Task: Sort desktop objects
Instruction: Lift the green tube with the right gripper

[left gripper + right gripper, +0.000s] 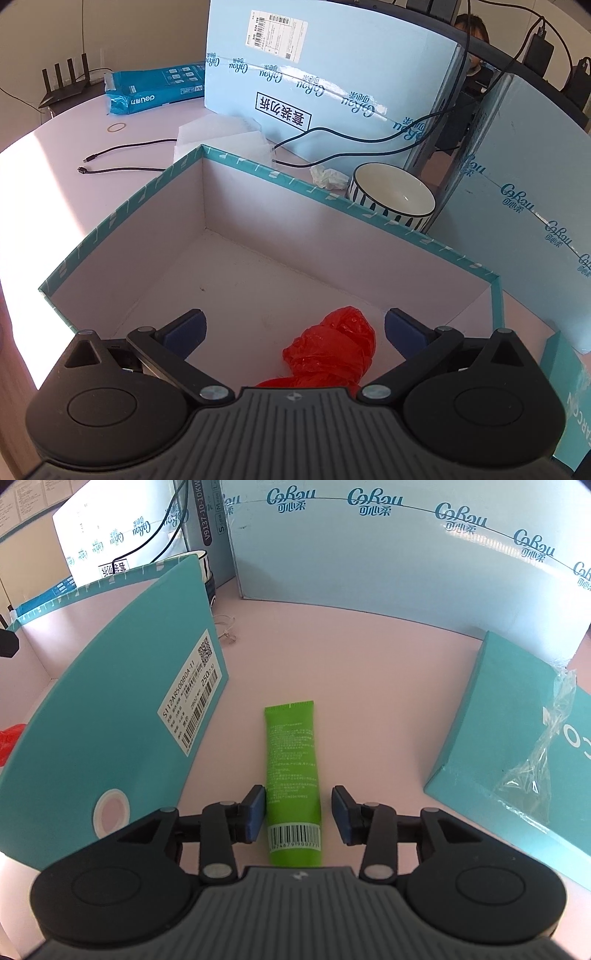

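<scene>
Right wrist view: tube (293, 779) lies lengthwise between the right fingers (298, 818), parted, one pad beside it; left fingers (294, 330) wide.

Bright daylight from the left, glare on the table (22, 192), sharp focus, fisheye-bent edges

Both the left gripper (294, 330) and right gripper (298, 814) have ribbed grey bodies, black linkages with silver screws, and blue-padded jaws.
</scene>
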Tool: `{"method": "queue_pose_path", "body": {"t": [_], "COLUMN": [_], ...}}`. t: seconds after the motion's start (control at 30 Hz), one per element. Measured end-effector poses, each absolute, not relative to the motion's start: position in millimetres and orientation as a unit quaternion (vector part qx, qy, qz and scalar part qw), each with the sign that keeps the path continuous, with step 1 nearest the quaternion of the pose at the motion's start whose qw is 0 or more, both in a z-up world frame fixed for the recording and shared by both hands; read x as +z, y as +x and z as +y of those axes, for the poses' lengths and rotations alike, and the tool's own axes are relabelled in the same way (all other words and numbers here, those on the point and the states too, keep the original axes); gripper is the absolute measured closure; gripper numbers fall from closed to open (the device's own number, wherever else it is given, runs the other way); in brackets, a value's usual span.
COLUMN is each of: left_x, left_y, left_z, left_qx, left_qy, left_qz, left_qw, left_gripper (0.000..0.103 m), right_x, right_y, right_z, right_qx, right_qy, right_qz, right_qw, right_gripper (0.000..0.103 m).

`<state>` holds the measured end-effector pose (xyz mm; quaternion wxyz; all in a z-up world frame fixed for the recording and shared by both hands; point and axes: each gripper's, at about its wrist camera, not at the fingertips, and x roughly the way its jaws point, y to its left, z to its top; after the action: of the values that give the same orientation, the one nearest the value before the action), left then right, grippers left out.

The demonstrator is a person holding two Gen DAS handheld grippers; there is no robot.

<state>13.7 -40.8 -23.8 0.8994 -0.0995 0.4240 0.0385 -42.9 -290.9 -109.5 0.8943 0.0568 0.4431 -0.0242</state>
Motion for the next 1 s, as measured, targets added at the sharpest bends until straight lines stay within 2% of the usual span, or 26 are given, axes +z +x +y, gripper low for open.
{"method": "queue_pose_path", "body": {"t": [0.03,0.13,0.2,0.23,0.3,0.33,0.37,0.57,1.0], "left_x": [-23.7,-23.6,-23.1,-22.9,-22.6,-22.8,-23.0,-22.0,-24.3], "left_y": [13.4,12.3,11.7,11.6,11.8,12.0,12.2,10.9,11.5], "left_z": [-40.5,-40.2,-38.9,-37.9,-35.2,-34.4,-34.3,-37.2,-41.3], "left_qx": [0.039,0.039,0.041,0.043,0.049,0.050,0.051,0.045,0.038], "left_qy": [-0.100,-0.099,-0.100,-0.101,-0.105,-0.107,-0.108,-0.106,-0.097], "left_qz": [0.424,0.424,0.422,0.422,0.421,0.422,0.423,0.421,0.425], "left_qw": [0.899,0.899,0.900,0.900,0.899,0.899,0.898,0.900,0.899], "left_gripper": [0.000,0.000,0.000,0.000,0.000,0.000,0.000,0.000,0.000], "right_x": [-110.0,-114.3,-116.9,-117.2,-116.1,-114.3,-112.9,-106.6,-80.7], "right_y": [-42.1,-38.6,-39.8,-41.1,-44.0,-44.8,-45.5,-52.0,-59.4], "right_z": [-289.9,-284.3,-280.1,-280.5,-284.5,-287.7,-291.2,-302.9,-303.9], "right_qx": [-0.023,-0.019,-0.018,-0.016,-0.018,-0.023,-0.024,-0.028,-0.045], "right_qy": [0.055,0.040,0.027,0.030,0.039,0.043,0.053,0.093,0.110], "right_qz": [0.441,0.440,0.435,0.433,0.428,0.425,0.425,0.421,0.386], "right_qw": [0.895,0.897,0.900,0.901,0.903,0.904,0.903,0.902,0.915], "right_gripper": [0.053,0.026,0.025,0.027,0.041,0.059,0.068,0.069,0.069]}}
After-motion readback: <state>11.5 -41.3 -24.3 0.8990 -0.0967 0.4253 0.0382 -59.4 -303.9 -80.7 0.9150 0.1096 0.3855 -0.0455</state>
